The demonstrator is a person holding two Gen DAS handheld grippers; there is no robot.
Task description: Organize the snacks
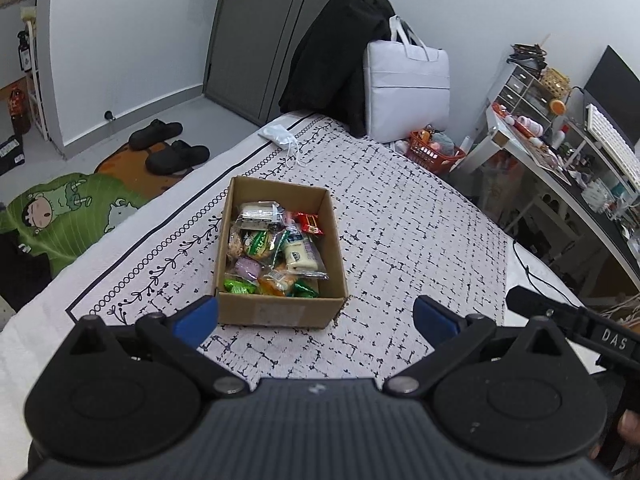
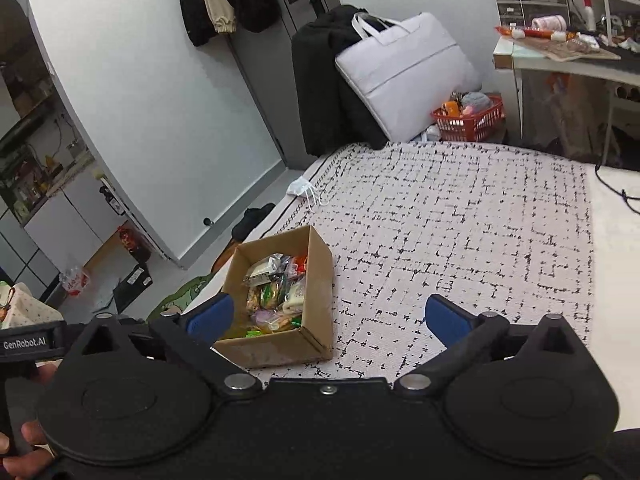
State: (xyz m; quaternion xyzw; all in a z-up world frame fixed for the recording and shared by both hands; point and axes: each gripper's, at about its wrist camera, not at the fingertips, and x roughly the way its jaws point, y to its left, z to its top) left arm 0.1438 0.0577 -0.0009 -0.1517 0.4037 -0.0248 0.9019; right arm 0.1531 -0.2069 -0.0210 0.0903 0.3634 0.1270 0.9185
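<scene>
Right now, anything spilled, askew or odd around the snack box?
No spill: the snacks all sit inside the box, which stands upright on the bedspread. One stray item: a face mask lies at the far edge of the bed. Both grippers are open and empty.

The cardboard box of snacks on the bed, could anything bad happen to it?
Maybe. The cardboard box sits on a soft bedspread and has no lid, so a bump could tip it and spill the snack packets. Both the left gripper and right gripper are open and empty close by it, so one could knock it.
</scene>
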